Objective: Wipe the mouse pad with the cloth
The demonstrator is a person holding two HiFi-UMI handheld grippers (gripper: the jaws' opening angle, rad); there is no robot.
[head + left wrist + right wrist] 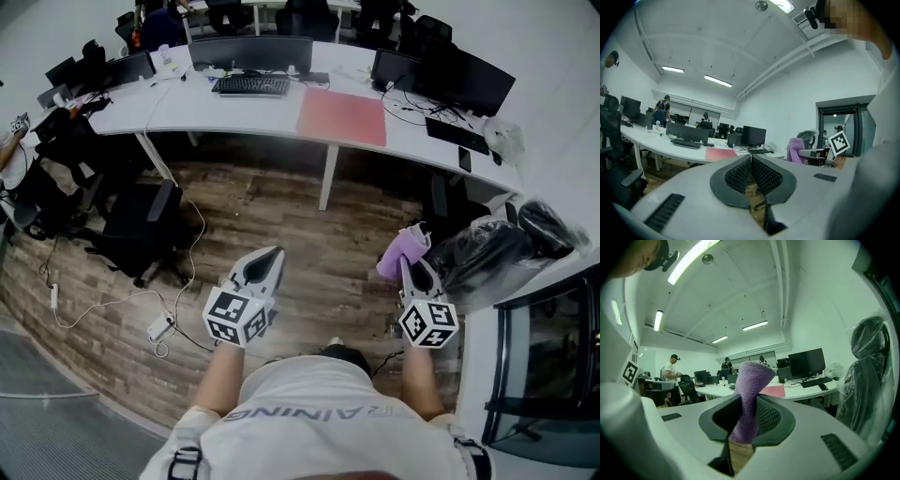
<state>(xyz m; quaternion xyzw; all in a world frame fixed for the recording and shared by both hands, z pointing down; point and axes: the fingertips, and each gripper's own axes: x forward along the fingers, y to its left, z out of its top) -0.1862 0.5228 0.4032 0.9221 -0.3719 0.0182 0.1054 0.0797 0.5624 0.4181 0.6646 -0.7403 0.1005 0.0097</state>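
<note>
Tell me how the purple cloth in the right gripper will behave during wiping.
Probably floppy: the purple cloth bunches and folds over above the right gripper. Likely light, held by one pinched fold. Its fuzzy surface should grip, not slip, on the red mouse pad.

Count so far:
- 2 grippers: left hand-held gripper (270, 258), right hand-held gripper (417, 269).
- Purple cloth (401, 251): 1.
- Red mouse pad (343, 116): 1, by the worktop (187, 111) front edge.
- Keyboards: 2, centre keyboard (250, 85) and right-end keyboard (455, 134).
- Monitors (248, 52): at least 4, along the far edge.
- Chairs on the floor (281, 216): 2, black office chair (141, 225) and plastic-wrapped chair (483, 258).
- Power strip (157, 328): 1.
</note>
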